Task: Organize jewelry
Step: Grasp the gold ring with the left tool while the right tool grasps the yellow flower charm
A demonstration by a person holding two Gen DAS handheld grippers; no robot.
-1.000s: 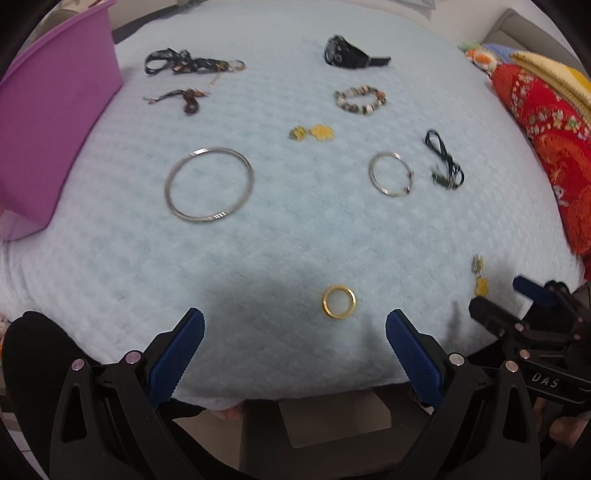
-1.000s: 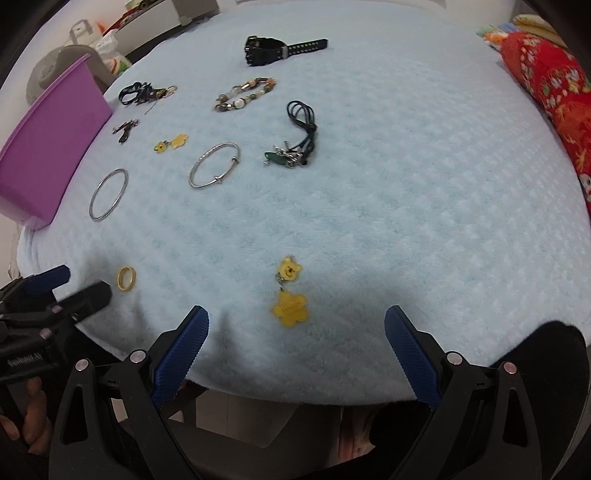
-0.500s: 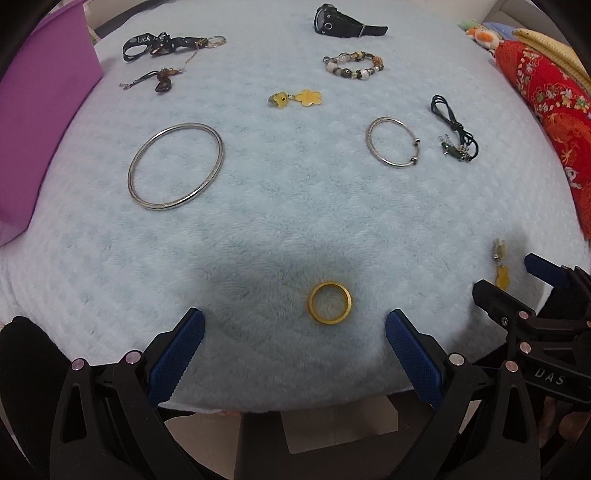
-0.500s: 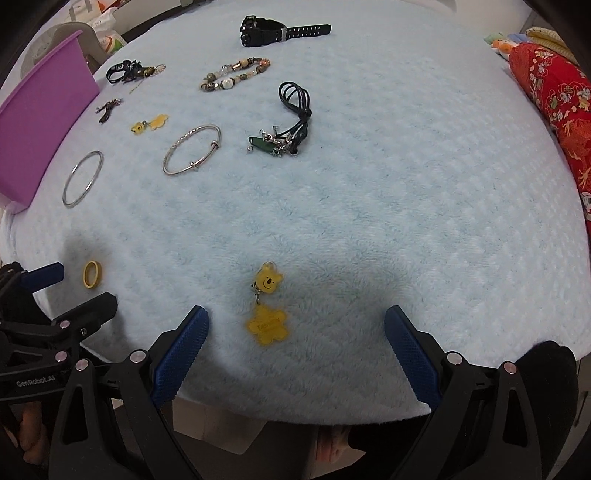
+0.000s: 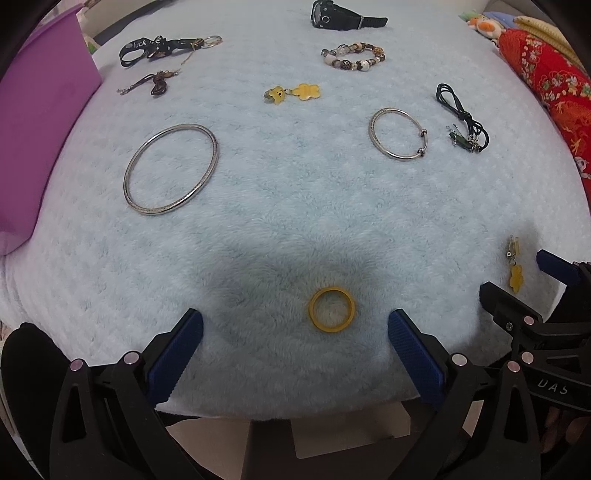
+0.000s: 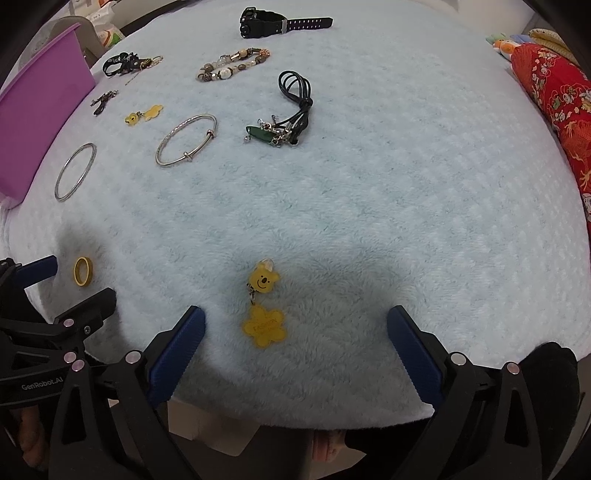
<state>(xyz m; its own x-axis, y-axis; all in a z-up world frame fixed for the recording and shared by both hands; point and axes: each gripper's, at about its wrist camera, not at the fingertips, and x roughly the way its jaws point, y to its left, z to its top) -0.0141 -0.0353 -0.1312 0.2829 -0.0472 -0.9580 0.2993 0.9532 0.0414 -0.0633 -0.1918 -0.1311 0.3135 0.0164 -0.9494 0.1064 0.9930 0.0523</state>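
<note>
Jewelry lies spread on a pale blue fleece blanket (image 5: pixel 295 206). My left gripper (image 5: pixel 295 332) is open, and a yellow ring (image 5: pixel 331 310) lies just ahead between its blue fingers. My right gripper (image 6: pixel 295 328) is open over a yellow bear-and-flower charm (image 6: pixel 263 306), which lies between its fingers. Farther off lie a large silver bangle (image 5: pixel 170 169), a smaller silver bracelet (image 5: pixel 399 133), a second yellow charm (image 5: pixel 293 92), a beaded bracelet (image 5: pixel 352 58), a black cord necklace (image 5: pixel 463 118), a black watch (image 5: pixel 340 16) and dark lanyards (image 5: pixel 162 46).
A purple bin (image 5: pixel 40 122) stands at the blanket's left edge. A red patterned cushion (image 5: pixel 554 88) lies along the right side. The blanket's near edge drops off just under both grippers. Each gripper shows at the other view's edge.
Both grippers have moved forward and lower over the blanket. The ring and the charm now lie closer, between the fingertips. Both grippers stay open.
</note>
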